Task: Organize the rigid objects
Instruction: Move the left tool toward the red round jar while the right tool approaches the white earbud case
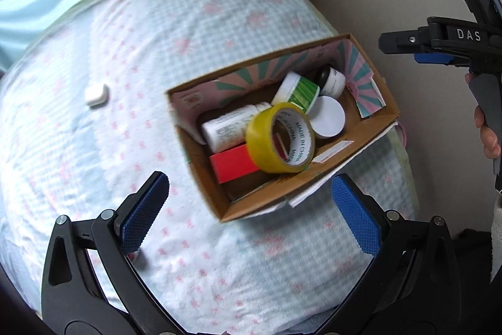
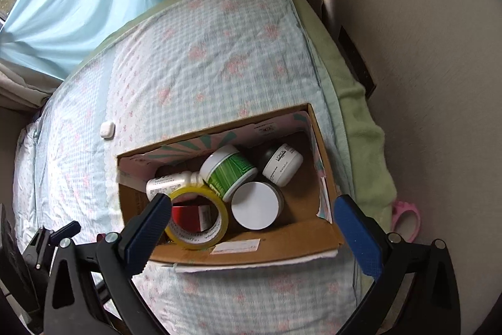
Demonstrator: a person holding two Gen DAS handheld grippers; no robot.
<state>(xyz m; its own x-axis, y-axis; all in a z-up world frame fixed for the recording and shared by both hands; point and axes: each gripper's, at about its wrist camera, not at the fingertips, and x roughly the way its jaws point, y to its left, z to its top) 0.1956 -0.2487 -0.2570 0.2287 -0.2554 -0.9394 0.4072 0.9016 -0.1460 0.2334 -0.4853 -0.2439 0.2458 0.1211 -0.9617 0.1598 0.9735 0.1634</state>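
An open cardboard box [image 1: 207, 178] [image 2: 301, 244] sits on the bed. Inside lie a yellow tape roll [image 1: 276, 137] [image 2: 200, 218], a red box [image 1: 232, 164] [image 2: 188, 215], a white bottle [image 1: 226, 127] [image 2: 169, 182], a green-labelled jar [image 1: 298, 91] [image 2: 229, 170], a white-lidded jar [image 1: 328, 116] [image 2: 255, 204] and a small white tub with a dark cap [image 1: 332, 80] [image 2: 282, 164]. My left gripper [image 1: 251, 212] hangs open above the box's near corner, nothing between its blue pads. My right gripper [image 2: 251, 240] is open above the box's front wall, empty; it also shows as the right gripper's side [image 1: 429, 49].
A small white case [image 1: 95, 94] [image 2: 107, 130] lies on the checked bedspread [image 1: 157, 52] [image 2: 204, 68] left of the box. A wall [image 2: 423, 83] runs along the right, curtains at the back. A pink object [image 2: 404, 218] and green blanket [image 2: 367, 140] lie by the bed's right edge.
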